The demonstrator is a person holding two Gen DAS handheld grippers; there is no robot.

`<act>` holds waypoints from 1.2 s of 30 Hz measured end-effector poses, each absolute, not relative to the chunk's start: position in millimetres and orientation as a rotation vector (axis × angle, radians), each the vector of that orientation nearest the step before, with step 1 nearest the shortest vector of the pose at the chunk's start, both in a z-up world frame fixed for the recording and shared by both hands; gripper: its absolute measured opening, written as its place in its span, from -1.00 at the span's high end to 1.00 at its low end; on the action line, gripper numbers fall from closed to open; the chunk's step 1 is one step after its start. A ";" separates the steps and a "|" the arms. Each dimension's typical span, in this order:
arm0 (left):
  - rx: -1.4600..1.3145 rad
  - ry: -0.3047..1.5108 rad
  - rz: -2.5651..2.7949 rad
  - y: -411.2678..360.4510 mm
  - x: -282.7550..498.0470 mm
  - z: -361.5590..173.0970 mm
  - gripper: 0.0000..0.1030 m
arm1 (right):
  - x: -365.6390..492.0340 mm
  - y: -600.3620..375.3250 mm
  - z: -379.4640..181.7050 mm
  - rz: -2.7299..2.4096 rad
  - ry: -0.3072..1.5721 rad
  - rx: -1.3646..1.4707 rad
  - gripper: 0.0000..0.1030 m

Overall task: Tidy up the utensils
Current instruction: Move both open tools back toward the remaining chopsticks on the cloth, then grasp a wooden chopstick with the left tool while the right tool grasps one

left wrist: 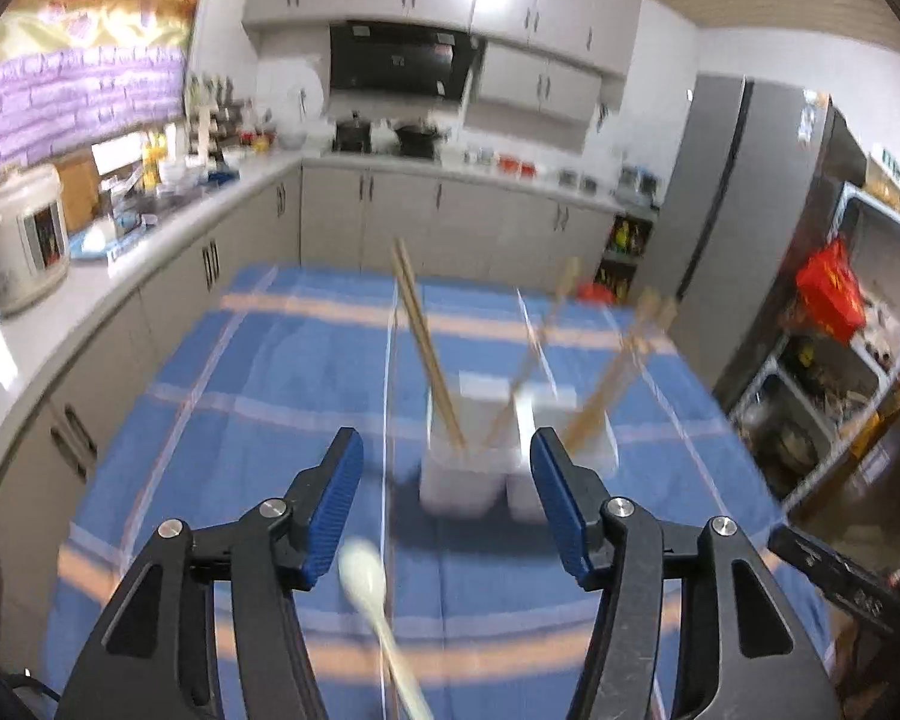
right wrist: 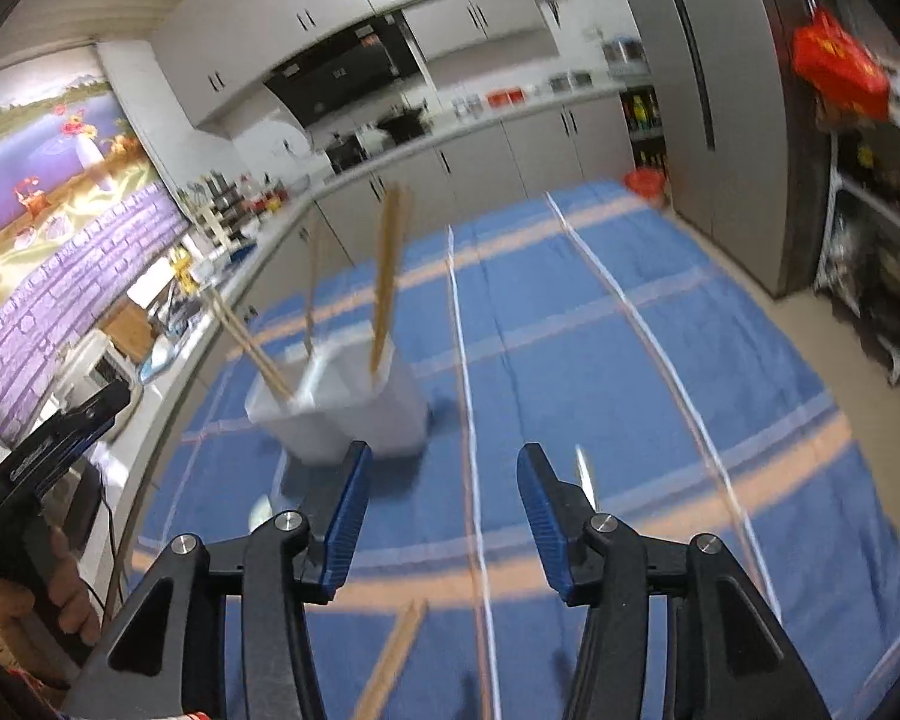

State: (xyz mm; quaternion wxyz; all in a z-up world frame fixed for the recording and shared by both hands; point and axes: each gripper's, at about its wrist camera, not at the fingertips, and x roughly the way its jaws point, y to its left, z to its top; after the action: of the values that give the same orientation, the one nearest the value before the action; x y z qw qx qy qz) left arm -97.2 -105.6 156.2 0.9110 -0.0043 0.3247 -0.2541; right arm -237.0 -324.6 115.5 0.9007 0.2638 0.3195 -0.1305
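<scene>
Both grippers are empty, so the step in hand looks like the reach for the next loose utensil, with several already dropped in the holder.

The left gripper (left wrist: 447,501) has its jaws parted about halfway, nothing between the blue pads. At its 6 o'clock, low on the blue plaid tablecloth (left wrist: 210,420), lies one white spoon (left wrist: 363,570), bowl toward the jaws and handle running down out of frame. At 12 o'clock, just past the fingertips, stands the white utensil holder (left wrist: 480,480), which seems to have two compartments side by side. In it I count one pair of chopsticks (left wrist: 429,354) leaning to 11 o'clock, and three or so wooden handles slanting to 1 o'clock; blur prevents a firm count.

The right gripper (right wrist: 444,510) is likewise half open and empty. At its 6 o'clock lies one loose pair of wooden chopsticks (right wrist: 393,660), and one pale, blurred utensil (right wrist: 585,474) shows just behind the right finger at 3 o'clock.

Next move, as I judge it: each gripper sinks toward 6 o'clock, straddles its utensil, and closes.
</scene>
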 end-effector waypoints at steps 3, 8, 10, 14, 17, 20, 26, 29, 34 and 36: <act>0.024 0.771 -0.573 -104.5 -127.9 125.1 -0.10 | -256.0 -318.3 90.8 -0.237 0.723 0.589 -0.05; 0.106 0.948 -0.700 -119.7 -176.9 70.3 -0.10 | -280.0 -299.1 60.4 -0.179 0.808 0.617 -0.05; 0.134 0.990 -0.734 -127.1 -188.0 55.3 -0.07 | -285.2 -294.1 54.9 -0.169 0.831 0.612 -0.05; 0.167 1.065 -0.795 -139.5 -202.3 29.4 0.09 | -299.6 -284.7 50.9 -0.152 0.843 0.596 -0.05; 0.207 1.094 -0.795 -144.4 -204.4 13.1 0.38 | -310.0 -282.7 51.1 -0.154 0.839 0.584 -0.05; 0.231 1.088 -0.794 -150.5 -206.1 4.4 0.39 | -319.7 -285.5 49.8 -0.167 0.835 0.594 -0.05; 0.268 1.064 -0.782 -159.9 -197.1 6.3 0.59 | -329.3 -292.9 49.5 -0.201 0.830 0.612 -0.05; 0.273 1.061 -0.779 -163.0 -192.9 6.9 0.64 | -329.0 -293.1 49.9 -0.204 0.829 0.612 -0.05; 0.369 1.009 -0.750 -184.5 -185.4 5.6 0.82 | -318.5 -286.3 47.6 -0.180 0.844 0.598 -0.05; 0.351 1.022 -0.712 -186.0 -173.5 5.3 0.88 | -310.7 -280.3 45.7 -0.159 0.858 0.587 -0.05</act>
State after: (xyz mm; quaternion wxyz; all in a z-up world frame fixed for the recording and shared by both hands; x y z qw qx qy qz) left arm -173.5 -186.0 5.3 0.7979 0.1637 0.4761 -0.3315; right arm -310.7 -280.3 45.7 0.8649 0.2800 0.4097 -0.0760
